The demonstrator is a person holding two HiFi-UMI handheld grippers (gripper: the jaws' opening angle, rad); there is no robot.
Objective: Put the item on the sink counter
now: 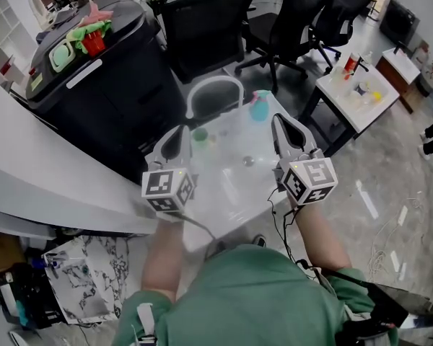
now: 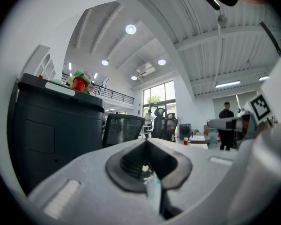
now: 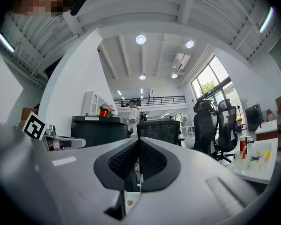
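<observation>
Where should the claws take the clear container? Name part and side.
Its thin side rims, one claw from each side. The clear container is wide and carries loose things; the left claw and right claw, shut on opposite rims, hold it level.

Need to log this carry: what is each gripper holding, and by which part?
Both hold one clear plastic container. The left gripper is clamped on its left rim and the right gripper on its right rim.
</observation>
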